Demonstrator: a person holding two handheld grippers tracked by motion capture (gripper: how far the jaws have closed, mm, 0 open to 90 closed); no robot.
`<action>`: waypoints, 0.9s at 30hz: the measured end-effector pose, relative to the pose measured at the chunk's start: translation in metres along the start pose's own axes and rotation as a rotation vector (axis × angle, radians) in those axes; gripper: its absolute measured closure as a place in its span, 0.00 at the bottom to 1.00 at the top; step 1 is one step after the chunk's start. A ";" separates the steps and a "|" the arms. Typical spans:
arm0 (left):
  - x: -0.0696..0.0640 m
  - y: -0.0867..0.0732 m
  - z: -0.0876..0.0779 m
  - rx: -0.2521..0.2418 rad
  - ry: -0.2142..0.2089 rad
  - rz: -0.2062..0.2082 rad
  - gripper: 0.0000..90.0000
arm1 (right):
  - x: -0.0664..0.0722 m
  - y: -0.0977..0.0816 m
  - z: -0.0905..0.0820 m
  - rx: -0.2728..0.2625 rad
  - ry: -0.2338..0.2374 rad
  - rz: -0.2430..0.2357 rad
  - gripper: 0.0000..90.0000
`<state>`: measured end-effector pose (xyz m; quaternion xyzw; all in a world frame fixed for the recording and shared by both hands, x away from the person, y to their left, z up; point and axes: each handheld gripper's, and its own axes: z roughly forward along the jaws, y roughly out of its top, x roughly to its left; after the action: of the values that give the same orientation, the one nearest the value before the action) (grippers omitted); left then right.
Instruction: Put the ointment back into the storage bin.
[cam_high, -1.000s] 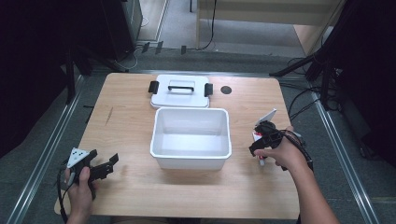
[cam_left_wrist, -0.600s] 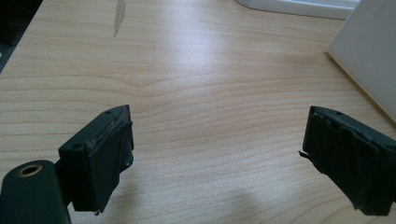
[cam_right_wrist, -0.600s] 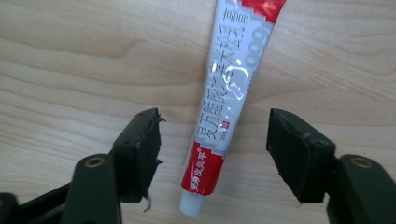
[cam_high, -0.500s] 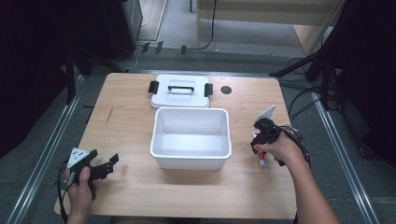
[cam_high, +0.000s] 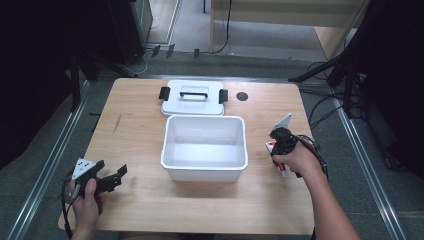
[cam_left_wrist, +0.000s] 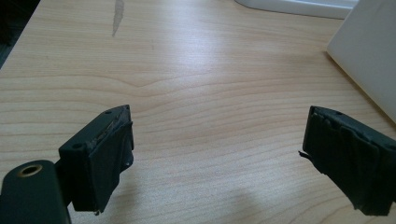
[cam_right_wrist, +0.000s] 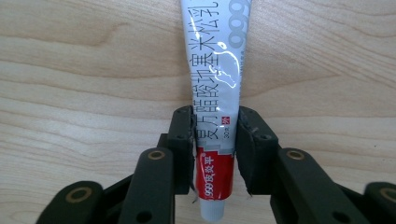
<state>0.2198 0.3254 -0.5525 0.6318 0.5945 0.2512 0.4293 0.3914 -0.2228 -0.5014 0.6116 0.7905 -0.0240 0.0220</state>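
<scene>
From above, your right gripper (cam_high: 278, 145) has dipped to the bench (cam_high: 135, 130) beside the tub (cam_high: 204, 170); your left gripper (cam_left_wrist: 215, 163) idles, spread over bare wood; the right gripper view shows its jaws pinching the ointment tube (cam_right_wrist: 217, 112), likely ready to lift.

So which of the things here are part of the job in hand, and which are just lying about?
In play, as far as I can judge:
- tube, clamped in the right gripper
- open white bin, the likely destination

Idle:
- bin lid, flat behind the bin
- left gripper, open over bare table
- dark round spot by the lid
</scene>
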 end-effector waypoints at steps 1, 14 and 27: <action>0.000 0.000 0.000 0.000 0.000 0.000 0.10 | 0.000 0.000 0.000 0.002 0.001 0.001 0.78; 0.000 0.000 0.000 0.002 0.000 -0.003 0.11 | 0.000 0.000 0.000 -0.002 0.018 -0.011 0.80; 0.000 0.000 0.001 0.003 0.000 -0.005 0.11 | 0.004 -0.002 -0.047 -0.075 0.047 -0.022 0.80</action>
<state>0.2204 0.3254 -0.5527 0.6310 0.5966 0.2492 0.4288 0.3886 -0.2158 -0.4552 0.6020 0.7978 0.0199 0.0261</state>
